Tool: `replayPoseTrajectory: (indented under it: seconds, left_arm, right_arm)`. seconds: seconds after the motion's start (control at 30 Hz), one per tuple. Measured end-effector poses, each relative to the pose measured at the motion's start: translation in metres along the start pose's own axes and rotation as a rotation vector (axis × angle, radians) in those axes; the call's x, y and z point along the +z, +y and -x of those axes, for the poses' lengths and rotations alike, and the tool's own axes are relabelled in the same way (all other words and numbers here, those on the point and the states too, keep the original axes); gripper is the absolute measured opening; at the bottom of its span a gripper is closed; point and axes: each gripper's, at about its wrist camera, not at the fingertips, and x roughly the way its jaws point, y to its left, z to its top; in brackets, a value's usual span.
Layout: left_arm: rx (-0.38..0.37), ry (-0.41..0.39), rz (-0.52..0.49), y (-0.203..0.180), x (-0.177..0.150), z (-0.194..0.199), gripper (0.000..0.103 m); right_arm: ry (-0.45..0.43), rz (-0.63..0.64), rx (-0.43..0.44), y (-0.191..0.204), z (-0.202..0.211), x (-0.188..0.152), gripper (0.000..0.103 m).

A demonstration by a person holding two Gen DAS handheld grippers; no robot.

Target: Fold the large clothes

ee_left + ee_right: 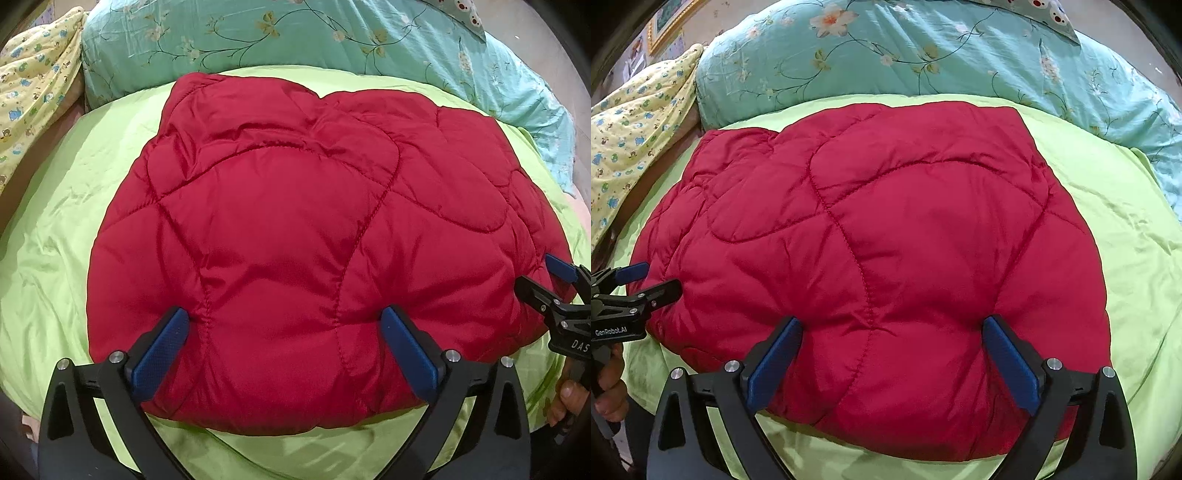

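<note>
Quilting is puckering across the red padded jacket [295, 229], which is lying folded into a thick bundle on the lime-green sheet [55, 258], in front of a teal floral quilt [332, 33] and a yellow printed cloth [33, 85]. Both tools are resting at the bundle's near edge. The left gripper [284, 325] is standing with jaws spread wide, its blue pads [162, 350] pushing into the padding on either side without clamping. The right gripper [892, 332] is sitting likewise, jaws wide, fabric bulging between them.
</note>
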Motion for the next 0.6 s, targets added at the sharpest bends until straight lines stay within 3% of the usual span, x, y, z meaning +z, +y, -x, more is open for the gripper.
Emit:
replayPoseTrajectory:
  seconds: [0.47, 0.6]
  left_arm:
    - [0.001, 0.001, -0.004, 0.001, 0.0, -0.001, 0.103]
    - [0.003, 0.002, -0.003, 0.001, 0.001, -0.001, 0.103]
  right_arm:
    - [0.01, -0.008, 0.004, -0.002, 0.001, 0.004, 0.099]
    - [-0.022, -0.017, 0.021, -0.004, 0.015, 0.012, 0.096]
